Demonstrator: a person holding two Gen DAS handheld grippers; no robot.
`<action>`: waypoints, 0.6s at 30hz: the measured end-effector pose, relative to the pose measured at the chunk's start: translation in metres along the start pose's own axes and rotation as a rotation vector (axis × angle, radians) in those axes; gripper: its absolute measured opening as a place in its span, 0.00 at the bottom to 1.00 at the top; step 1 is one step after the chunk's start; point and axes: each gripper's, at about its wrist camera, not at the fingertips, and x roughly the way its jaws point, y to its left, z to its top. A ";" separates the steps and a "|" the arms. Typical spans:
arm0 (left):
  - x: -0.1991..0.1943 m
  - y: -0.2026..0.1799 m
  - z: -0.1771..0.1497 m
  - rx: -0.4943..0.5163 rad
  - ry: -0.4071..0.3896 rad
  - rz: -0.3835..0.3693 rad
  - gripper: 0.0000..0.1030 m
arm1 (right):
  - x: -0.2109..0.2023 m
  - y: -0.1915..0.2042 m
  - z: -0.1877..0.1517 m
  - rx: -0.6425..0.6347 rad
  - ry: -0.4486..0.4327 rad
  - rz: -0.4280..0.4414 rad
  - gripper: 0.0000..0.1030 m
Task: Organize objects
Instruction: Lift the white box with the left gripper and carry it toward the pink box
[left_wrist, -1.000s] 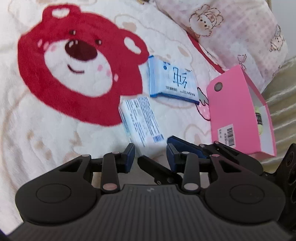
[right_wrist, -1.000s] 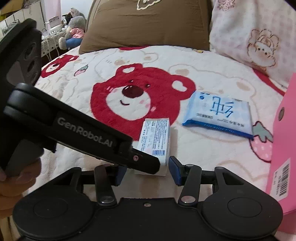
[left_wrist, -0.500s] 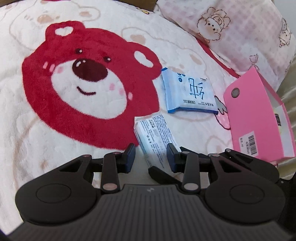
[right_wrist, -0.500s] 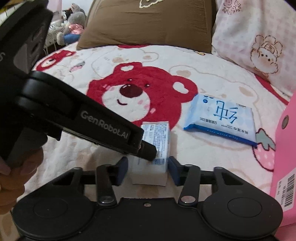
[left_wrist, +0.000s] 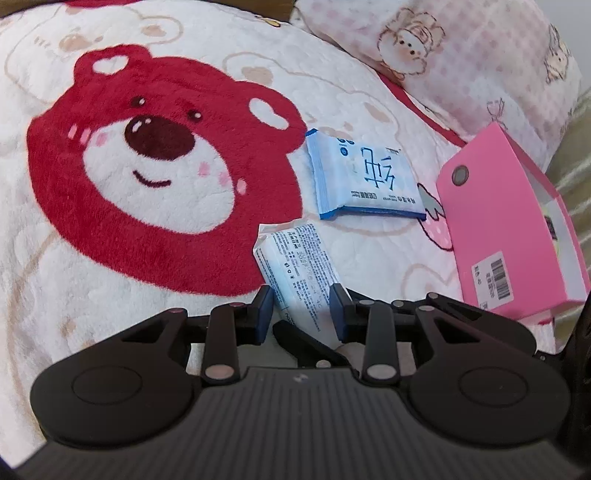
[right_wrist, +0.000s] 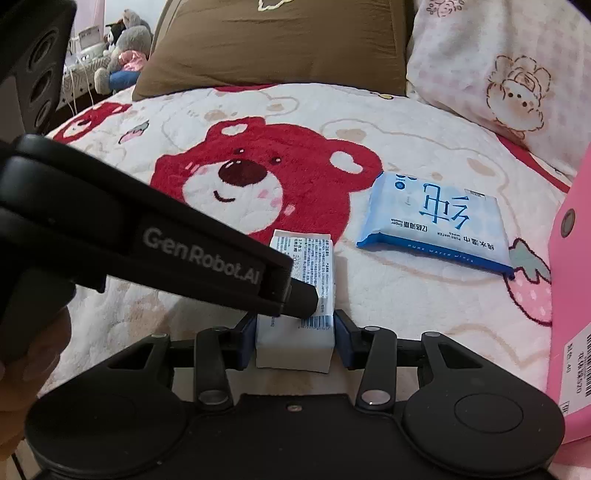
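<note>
Two handheld grippers meet over one small white tissue pack (right_wrist: 297, 291) lying on a bear-print blanket (right_wrist: 388, 295). In the right wrist view the right gripper (right_wrist: 295, 341) has its blue pads pressed against both sides of the pack's near end, gripping it where it lies. The left gripper (right_wrist: 291, 295) reaches in from the left of that view, its two fingers drawn almost together and its tip on the pack's printed top near the barcode; its jaws are closing, and the frames do not show whether any wrapper is caught between them. In the left wrist view the left gripper (left_wrist: 301, 312) shows the pack (left_wrist: 299, 269) lying tilted just beyond its pads. A larger blue wipes pack (right_wrist: 436, 225) lies flat further right on the blanket, apart from the white one. At the right edge stands an open pink box (left_wrist: 495, 229) with a barcode label. A pink patterned pillow (right_wrist: 498, 66) and a brown pillow (right_wrist: 273, 40) sit behind. Part of a person's hand (right_wrist: 22, 365) shows at lower left.
</note>
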 end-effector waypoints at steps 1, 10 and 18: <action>-0.001 -0.002 0.000 -0.001 0.002 0.003 0.31 | 0.000 0.001 0.001 -0.001 0.002 -0.004 0.47; -0.009 0.000 -0.004 -0.030 0.021 -0.035 0.31 | -0.011 0.007 0.002 -0.012 0.011 -0.017 0.47; -0.026 -0.007 -0.007 -0.039 0.023 -0.062 0.30 | -0.034 0.012 0.002 -0.010 0.027 0.013 0.48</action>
